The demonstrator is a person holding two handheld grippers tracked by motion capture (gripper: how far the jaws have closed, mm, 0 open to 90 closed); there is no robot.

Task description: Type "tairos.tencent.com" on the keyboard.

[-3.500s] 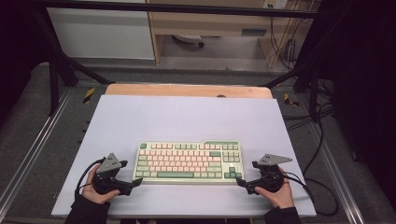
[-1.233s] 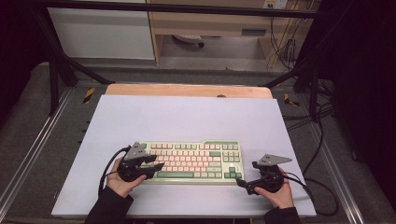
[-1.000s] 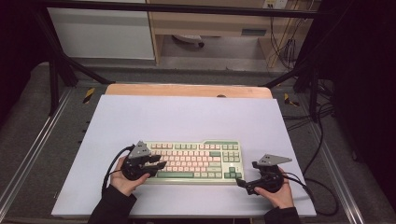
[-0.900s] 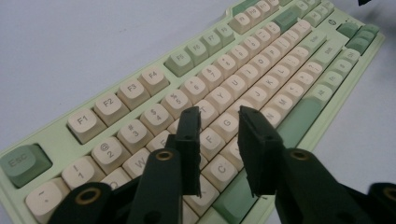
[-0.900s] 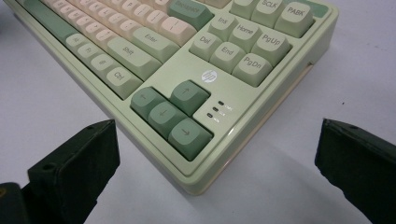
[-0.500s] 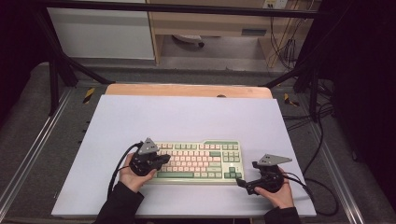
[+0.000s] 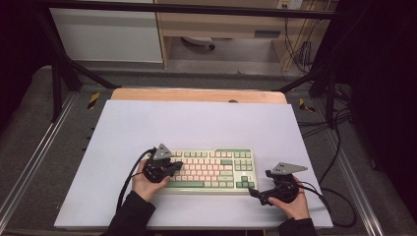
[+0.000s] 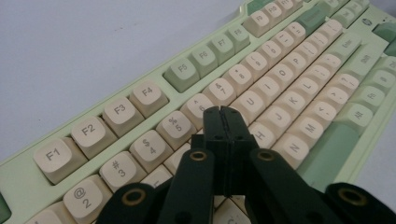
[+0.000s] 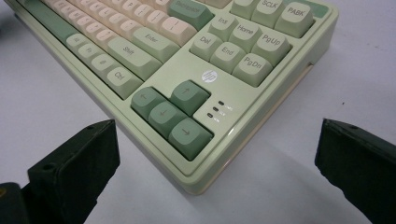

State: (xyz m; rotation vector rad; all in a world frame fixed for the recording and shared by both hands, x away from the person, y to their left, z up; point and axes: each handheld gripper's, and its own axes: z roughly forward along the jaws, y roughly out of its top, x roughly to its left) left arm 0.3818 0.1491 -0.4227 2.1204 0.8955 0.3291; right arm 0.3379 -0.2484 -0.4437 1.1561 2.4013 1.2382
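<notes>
Matt green plastic keyboard (image 7: pixel 211 169), smooth cream keycaps (image 8: pixel 261 95), matt white table (image 7: pixel 196 123), wooden edge (image 7: pixel 196 95)

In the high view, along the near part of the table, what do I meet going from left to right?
Left hand → left gripper, its fingers shut over the keys at the keyboard's left end → keyboard → right gripper, fingers open near the keyboard's near right corner → right hand.

The left gripper (image 8: pixel 221 112), jaws together (nothing between), hovers over the keyboard (image 8: pixel 187 77).
</notes>
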